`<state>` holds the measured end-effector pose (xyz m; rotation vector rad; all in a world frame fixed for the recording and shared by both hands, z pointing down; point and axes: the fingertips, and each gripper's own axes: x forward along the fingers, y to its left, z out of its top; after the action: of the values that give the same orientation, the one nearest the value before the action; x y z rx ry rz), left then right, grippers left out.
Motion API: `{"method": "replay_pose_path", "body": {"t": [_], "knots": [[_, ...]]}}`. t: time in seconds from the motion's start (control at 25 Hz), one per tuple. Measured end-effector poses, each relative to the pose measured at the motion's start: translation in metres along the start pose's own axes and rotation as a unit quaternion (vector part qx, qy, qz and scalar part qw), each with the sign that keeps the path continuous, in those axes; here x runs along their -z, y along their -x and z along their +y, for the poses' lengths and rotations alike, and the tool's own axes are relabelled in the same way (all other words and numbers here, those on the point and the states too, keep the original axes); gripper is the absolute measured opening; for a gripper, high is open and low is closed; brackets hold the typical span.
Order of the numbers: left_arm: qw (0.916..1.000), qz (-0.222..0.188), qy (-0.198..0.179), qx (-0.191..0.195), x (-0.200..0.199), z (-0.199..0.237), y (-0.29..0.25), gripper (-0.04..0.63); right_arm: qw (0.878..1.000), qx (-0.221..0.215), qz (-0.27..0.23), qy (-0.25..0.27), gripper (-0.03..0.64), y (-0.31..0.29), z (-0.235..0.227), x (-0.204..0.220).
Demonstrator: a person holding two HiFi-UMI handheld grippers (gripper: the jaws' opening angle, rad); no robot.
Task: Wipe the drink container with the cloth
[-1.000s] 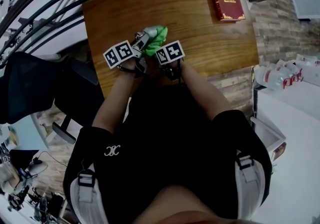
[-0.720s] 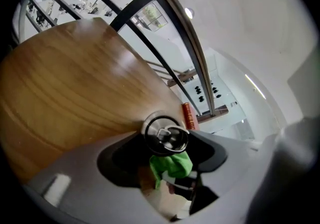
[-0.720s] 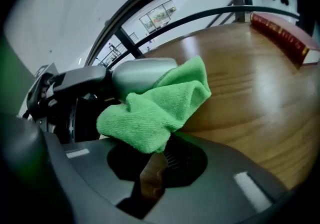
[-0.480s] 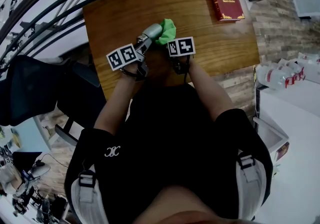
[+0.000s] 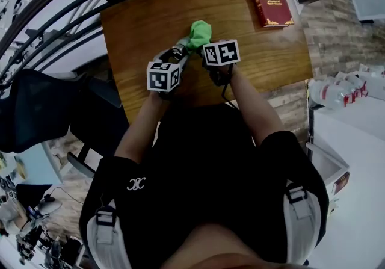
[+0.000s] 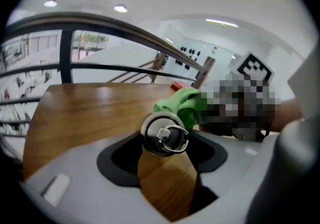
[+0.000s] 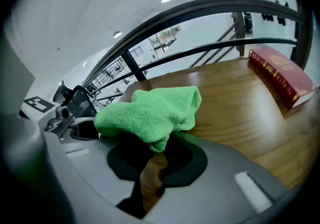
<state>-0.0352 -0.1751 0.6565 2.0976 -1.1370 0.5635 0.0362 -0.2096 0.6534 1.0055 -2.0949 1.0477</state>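
While gripped by left tongs [image 6: 165, 158], drink container [image 6: 164, 135] lengthwise toward cloth [image 7: 150, 113] gripped by right tongs [image 7: 152, 154]

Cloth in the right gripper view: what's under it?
The cloth drapes over the jaws of the right hand-held gripper, shut on its lower fold; wooden table lies below. The drink container, in the left hand-held gripper, is beside it. Whether they touch is covered by the cloth.

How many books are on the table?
1. The red book lies at the table's far right corner. The person's arms cover part of the near edge, so another could be hidden.
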Motion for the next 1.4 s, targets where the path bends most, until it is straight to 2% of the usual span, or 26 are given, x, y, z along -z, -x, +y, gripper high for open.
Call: {"method": "replay_pose_path", "body": {"t": [0.08,0.16,0.24,0.32,0.44,0.56,0.6,0.72,0.76,0.92,1.08,1.24,1.4], "knots": [[0.9967,0.009,-0.08,-0.008,-0.002,-0.005,-0.001,0.32,1.0,-0.001,0.004,0.008,0.049,0.001,0.001,-0.001],[0.9871,0.022,-0.158,-0.011,-0.003,-0.012,-0.001,0.32,1.0,-0.004,0.008,0.012,0.049,0.002,0.002,-0.002],[0.9707,0.034,-0.237,-0.017,-0.001,-0.015,-0.002,0.321,1.0,-0.008,0.011,0.017,0.049,0.002,0.004,-0.003],[0.9484,0.042,-0.313,-0.026,0.003,-0.016,-0.004,0.321,1.0,-0.012,0.012,0.02,0.049,0.003,0.006,-0.003],[0.9098,0.045,-0.41,-0.047,0.007,-0.013,-0.006,0.321,1.0,-0.017,0.01,0.022,0.049,0.004,0.011,-0.006],[0.8705,0.047,-0.486,-0.063,0.009,-0.011,-0.009,0.321,0.999,-0.022,0.008,0.023,0.049,0.004,0.015,-0.009],[0.8538,0.046,-0.514,-0.066,0.009,-0.011,-0.009,0.321,0.999,-0.023,0.009,0.023,0.049,0.004,0.015,-0.009],[0.7926,0.039,-0.605,-0.064,0.008,-0.016,-0.009,0.321,0.999,-0.028,0.01,0.022,0.049,0.005,0.018,-0.008],[0.7756,0.04,-0.627,-0.062,0.007,-0.016,-0.008,0.321,0.999,-0.03,0.01,0.022,0.049,0.005,0.019,-0.008],[0.72,0.053,-0.69,-0.047,0.005,-0.015,-0.004,0.321,0.998,-0.058,0.006,0.02,0.049,0.008,0.029,-0.012],[0.6576,0.046,-0.751,-0.038,0.007,-0.015,-0.008,0.321,0.993,-0.12,0.008,0.011,0.049,0.009,0.051,-0.019],[0.6127,0.043,-0.788,-0.036,0.006,-0.018,-0.007,0.321,0.989,-0.142,0.024,-0.024,0.049,0.0,0.049,-0.023],[0.5685,0.03,-0.821,-0.033,0.003,-0.025,-0.003,0.321,0.989,-0.131,0.058,-0.035,0.049,-0.013,0.038,-0.03]]}}
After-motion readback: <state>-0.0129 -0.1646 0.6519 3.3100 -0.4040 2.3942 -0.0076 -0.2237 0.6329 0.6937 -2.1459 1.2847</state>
